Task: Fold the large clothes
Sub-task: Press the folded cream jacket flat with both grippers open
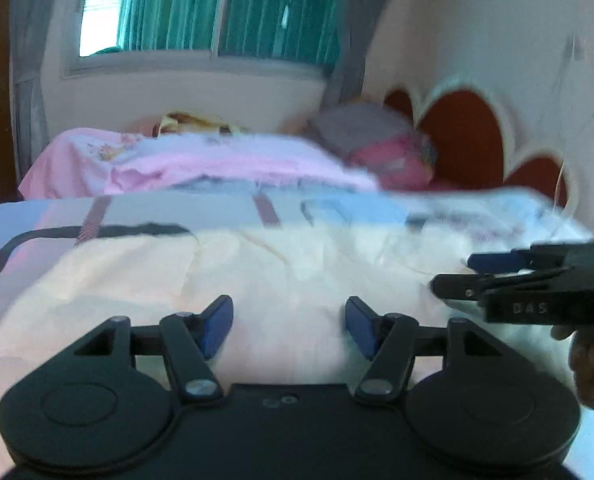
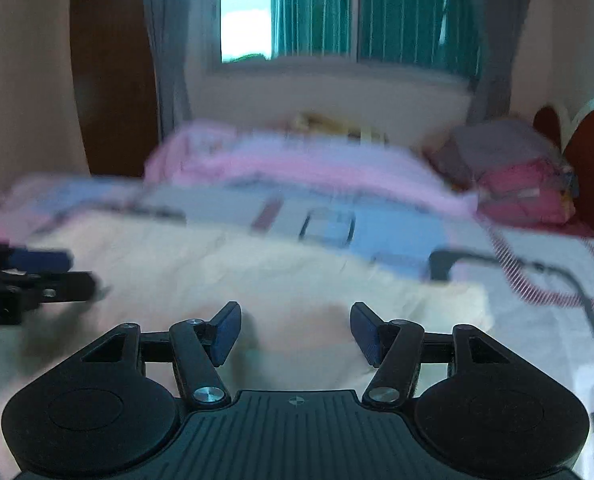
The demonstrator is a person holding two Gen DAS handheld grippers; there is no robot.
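Note:
A large cream garment (image 1: 225, 280) lies spread on the bed; it also shows in the right wrist view (image 2: 257, 280). My left gripper (image 1: 289, 328) is open and empty, hovering low over the cloth. My right gripper (image 2: 295, 332) is open and empty over the same cloth. Each gripper shows from the side in the other's view: the right one (image 1: 453, 276) at the right edge, the left one (image 2: 83, 272) at the left edge. Both views are blurred.
A patterned bedsheet (image 1: 257, 208) with blue, pink and black shapes lies under the garment. A pink blanket (image 1: 201, 160) and pink pillows (image 1: 393, 156) lie beyond. A red and white headboard (image 1: 465, 128) stands at right. A window with green curtains (image 2: 377, 12) is behind.

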